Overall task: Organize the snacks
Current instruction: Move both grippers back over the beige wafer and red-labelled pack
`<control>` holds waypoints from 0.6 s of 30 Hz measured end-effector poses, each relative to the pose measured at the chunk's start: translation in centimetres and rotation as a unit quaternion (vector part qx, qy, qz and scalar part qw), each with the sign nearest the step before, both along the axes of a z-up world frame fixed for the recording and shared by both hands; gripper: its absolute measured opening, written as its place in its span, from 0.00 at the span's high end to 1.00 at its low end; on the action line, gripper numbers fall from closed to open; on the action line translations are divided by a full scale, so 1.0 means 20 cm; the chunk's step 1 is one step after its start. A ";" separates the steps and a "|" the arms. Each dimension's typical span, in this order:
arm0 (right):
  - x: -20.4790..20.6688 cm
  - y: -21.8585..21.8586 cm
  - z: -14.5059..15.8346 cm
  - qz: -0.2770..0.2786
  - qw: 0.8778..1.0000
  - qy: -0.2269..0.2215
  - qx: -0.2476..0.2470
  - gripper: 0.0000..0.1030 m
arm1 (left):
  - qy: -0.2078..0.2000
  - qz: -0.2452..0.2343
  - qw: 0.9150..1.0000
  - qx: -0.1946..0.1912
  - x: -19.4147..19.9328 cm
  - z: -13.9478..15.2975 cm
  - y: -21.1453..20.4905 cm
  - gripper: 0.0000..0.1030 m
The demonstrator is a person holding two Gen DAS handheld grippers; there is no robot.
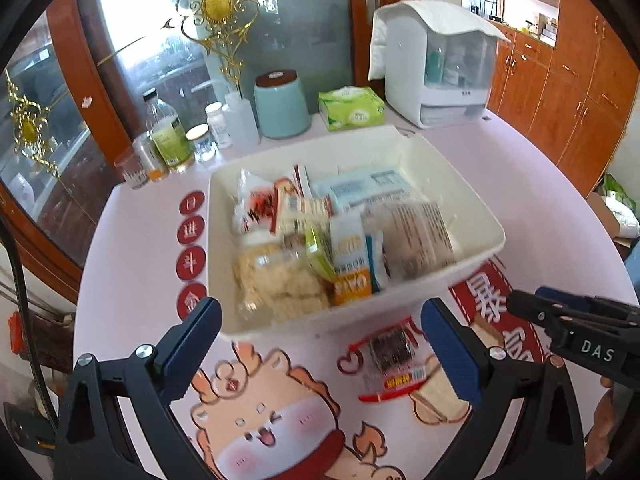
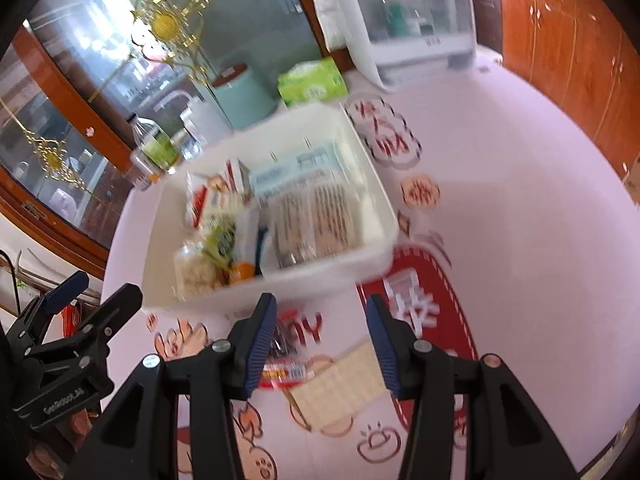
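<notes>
On the pink printed tabletop [image 1: 132,240], just before the white plastic bin [image 1: 472,216] of snacks, a small red-edged snack packet [image 1: 390,364] is lying; I am holding both grippers [image 1: 320,344] [image 2: 322,344] wide, empty.

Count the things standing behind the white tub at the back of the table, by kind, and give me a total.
Bottles and jars: 6, though they overlap, so this is approximate
Teal canister: 1
Green tissue pack: 1
White storage cabinet: 1
Total: 9
</notes>
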State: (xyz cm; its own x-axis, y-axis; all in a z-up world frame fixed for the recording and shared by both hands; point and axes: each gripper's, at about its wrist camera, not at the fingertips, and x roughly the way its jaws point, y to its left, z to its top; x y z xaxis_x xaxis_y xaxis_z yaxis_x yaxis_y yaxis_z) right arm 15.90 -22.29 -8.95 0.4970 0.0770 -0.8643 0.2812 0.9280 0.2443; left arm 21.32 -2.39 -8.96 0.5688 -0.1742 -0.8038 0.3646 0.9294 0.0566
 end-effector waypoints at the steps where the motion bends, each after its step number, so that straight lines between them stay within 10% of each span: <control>1: -0.02 -0.01 -0.03 -0.005 1.000 0.009 0.005 0.54 | 0.003 0.001 1.000 0.000 -0.02 -0.03 0.00 0.03; 18: -0.12 0.03 -0.56 -0.102 0.978 0.154 0.096 0.54 | 0.050 0.027 0.998 0.018 -0.17 -0.34 0.11 0.03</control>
